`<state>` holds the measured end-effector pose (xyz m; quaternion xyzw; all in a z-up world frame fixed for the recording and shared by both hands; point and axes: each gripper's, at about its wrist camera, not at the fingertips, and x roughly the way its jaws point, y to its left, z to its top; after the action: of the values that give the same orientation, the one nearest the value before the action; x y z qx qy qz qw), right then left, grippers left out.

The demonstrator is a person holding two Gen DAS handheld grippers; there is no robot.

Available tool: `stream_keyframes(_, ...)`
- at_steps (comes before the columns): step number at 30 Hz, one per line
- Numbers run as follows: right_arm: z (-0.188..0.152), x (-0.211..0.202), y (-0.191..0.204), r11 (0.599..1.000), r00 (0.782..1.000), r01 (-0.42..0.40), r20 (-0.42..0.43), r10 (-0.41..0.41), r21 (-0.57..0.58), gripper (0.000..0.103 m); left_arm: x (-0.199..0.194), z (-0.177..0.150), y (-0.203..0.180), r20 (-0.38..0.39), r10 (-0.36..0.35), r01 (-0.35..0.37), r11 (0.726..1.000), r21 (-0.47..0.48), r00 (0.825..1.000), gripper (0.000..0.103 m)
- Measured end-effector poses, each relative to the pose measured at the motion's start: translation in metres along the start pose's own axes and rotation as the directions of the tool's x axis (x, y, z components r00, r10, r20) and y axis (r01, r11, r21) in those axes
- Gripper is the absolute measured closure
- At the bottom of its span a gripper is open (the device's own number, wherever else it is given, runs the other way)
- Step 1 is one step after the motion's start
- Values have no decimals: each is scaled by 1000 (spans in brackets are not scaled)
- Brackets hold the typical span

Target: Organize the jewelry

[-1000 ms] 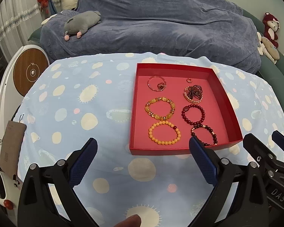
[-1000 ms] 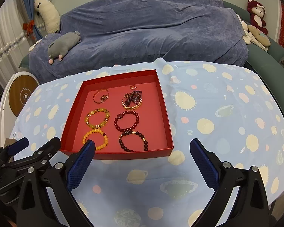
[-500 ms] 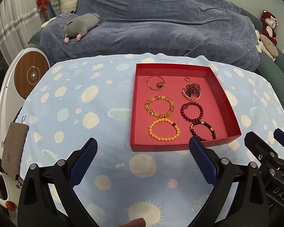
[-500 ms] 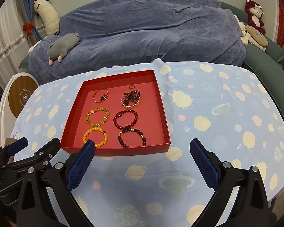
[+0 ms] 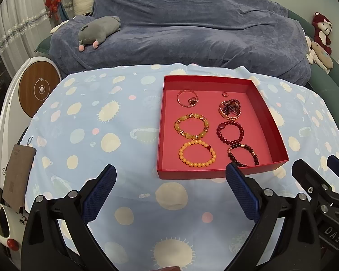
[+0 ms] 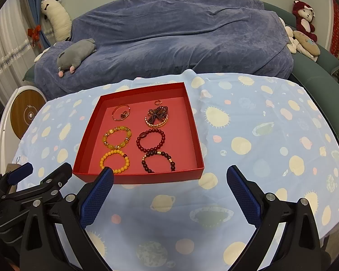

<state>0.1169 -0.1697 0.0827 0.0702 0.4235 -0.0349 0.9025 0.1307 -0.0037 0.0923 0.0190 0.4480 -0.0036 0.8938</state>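
Observation:
A shallow red tray [image 5: 275, 133] [image 6: 83, 144] lies on the spotted blue cloth. Inside it are several bracelets in two rows: an orange bead bracelet [image 5: 197, 153] [image 6: 114, 160], a yellow stone bracelet [image 5: 191, 129] [image 6: 117, 136], a dark red bracelet [image 5: 230, 132] [image 6: 150, 140], a dark bracelet with gold beads [image 5: 243, 155] [image 6: 158, 162], a thin bangle [image 5: 187, 98] [image 6: 122, 112], a beaded bundle [image 5: 230, 108] [image 6: 157, 117] and a small ring [image 5: 224, 94] [image 6: 158, 102]. My left gripper [image 5: 170, 181] is open, empty, in front of the tray. My right gripper [image 6: 169, 180] is open and empty too.
A sofa under a blue-grey cover [image 5: 192, 29] stands behind the table with a grey plush [image 5: 97, 31] on it. A round wood-faced device [image 5: 39, 89] sits at the left. More plush toys [image 6: 304, 22] rest at the far right. Open cloth [image 6: 260, 140] lies right of the tray.
Both grippers have drawn back and risen slightly, so the tray sits a little farther off in both views. The jewelry has not moved. Both grippers stay open.

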Motion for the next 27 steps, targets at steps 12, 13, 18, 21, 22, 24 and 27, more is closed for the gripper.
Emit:
stream_keyframes(12,-2,0,0,1000,1000,-1,-3,1,-1,6,3,-2,1,-18,-4,4,1000,-7,1000,10)
stream_keyframes(13,-2,0,1,1000,1000,-1,-3,1,-1,6,3,-2,1,-18,-5,5,1000,-8,1000,10)
stream_keyframes(18,-4,-1,1,1000,1000,-1,-5,1,-3,6,5,-3,1,-19,-1,1,1000,-8,1000,10)
stream_keyframes(21,-8,-1,2,1000,1000,-1,-7,1,-6,6,5,-5,2,-17,3,-4,1000,-10,1000,10)
stream_keyframes(22,-8,-1,3,1000,1000,-1,-8,1,-7,6,5,-5,2,-19,4,-4,1000,-11,1000,10)
stream_keyframes(24,-10,0,3,1000,1000,-2,-12,1,-8,6,6,-6,2,-20,6,-6,1000,-10,1000,10)
stream_keyframes(27,-11,0,3,1000,1000,-2,-16,1,-7,6,5,-6,2,-19,11,-11,1000,-8,1000,10)
